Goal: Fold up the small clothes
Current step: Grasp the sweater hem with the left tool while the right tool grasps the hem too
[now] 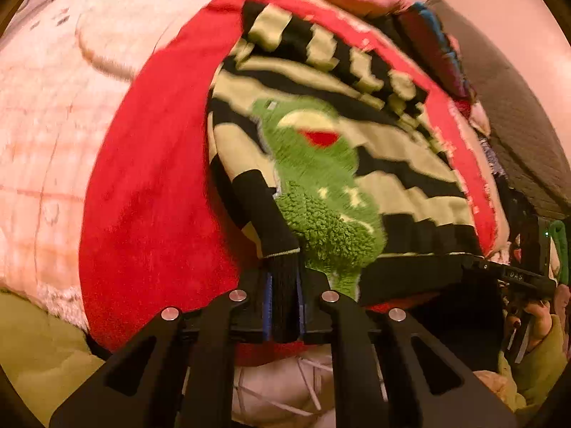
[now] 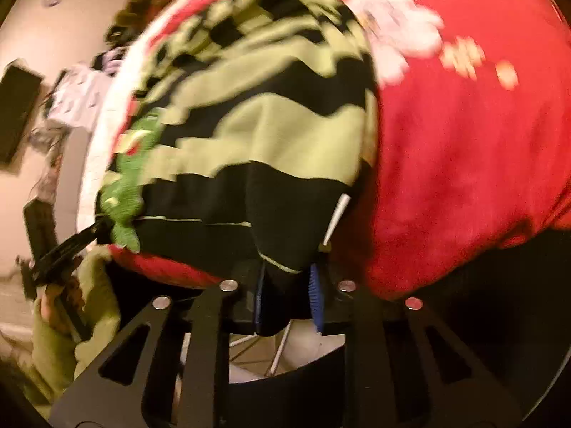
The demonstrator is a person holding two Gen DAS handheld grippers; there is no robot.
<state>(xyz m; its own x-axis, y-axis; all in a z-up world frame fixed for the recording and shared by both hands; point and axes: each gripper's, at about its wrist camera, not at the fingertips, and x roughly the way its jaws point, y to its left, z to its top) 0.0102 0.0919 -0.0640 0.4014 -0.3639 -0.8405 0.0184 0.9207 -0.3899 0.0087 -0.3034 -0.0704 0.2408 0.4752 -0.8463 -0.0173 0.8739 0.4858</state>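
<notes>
A small black-and-cream striped sweater [image 1: 357, 142] with a fuzzy green frog patch [image 1: 321, 185] lies on a red blanket [image 1: 153, 178]. My left gripper [image 1: 283, 306] is shut on the sweater's black cuff at the near edge. The right gripper [image 1: 524, 278] shows at the right of the left wrist view, at the sweater's hem. In the right wrist view my right gripper [image 2: 285, 299] is shut on the sweater's black hem [image 2: 271, 214], with the sweater [image 2: 267, 125] spread ahead. The left gripper [image 2: 67, 246] shows at the left, by the green patch [image 2: 125, 185].
A pink-white quilted bedspread [image 1: 46, 125] lies under the red blanket [image 2: 464, 160], which has a white pattern. A pile of other clothes [image 1: 435, 42] sits at the far right. Clothes [image 2: 75, 96] and a dark object [image 2: 16, 107] lie on the floor.
</notes>
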